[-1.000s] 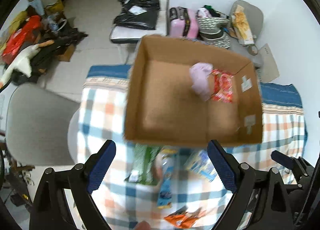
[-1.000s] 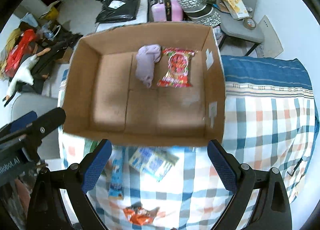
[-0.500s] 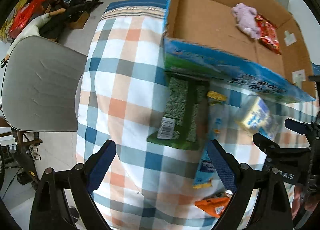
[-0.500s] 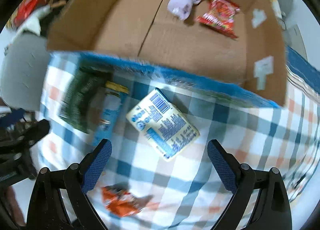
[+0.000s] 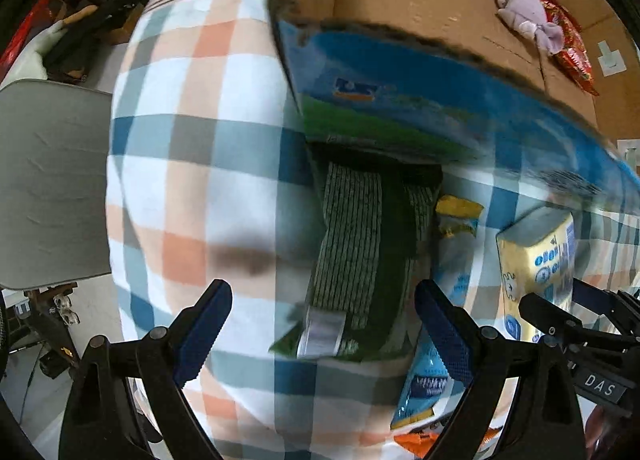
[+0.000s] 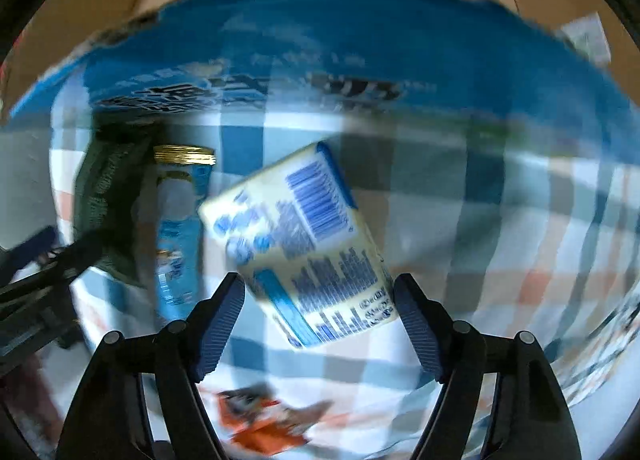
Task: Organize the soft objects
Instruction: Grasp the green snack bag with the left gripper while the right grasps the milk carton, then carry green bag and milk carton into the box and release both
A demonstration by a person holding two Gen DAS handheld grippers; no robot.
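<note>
A cardboard box (image 5: 400, 72) with a blue printed side stands on the checked cloth; a purple plush (image 5: 520, 0) and a red snack bag (image 5: 572, 52) lie inside. My left gripper (image 5: 320, 336) is open, low over a green striped packet (image 5: 356, 260). My right gripper (image 6: 318, 320) is open, its fingers on either side of the near end of a yellow-and-blue tissue pack (image 6: 304, 244), which also shows in the left wrist view (image 5: 536, 264). A blue snack packet (image 6: 176, 228) lies left of the pack, and an orange packet (image 6: 260, 420) lies nearer me.
The checked cloth (image 5: 192, 120) covers the table. A grey chair (image 5: 44, 180) stands at its left edge, with clutter on the floor (image 5: 80, 28) beyond. The box's blue side (image 6: 320, 60) rises close behind the items.
Both grippers have dropped from above the box to just over the cloth. The left closed in on the green packet, the right on the tissue pack. Both stayed open.
</note>
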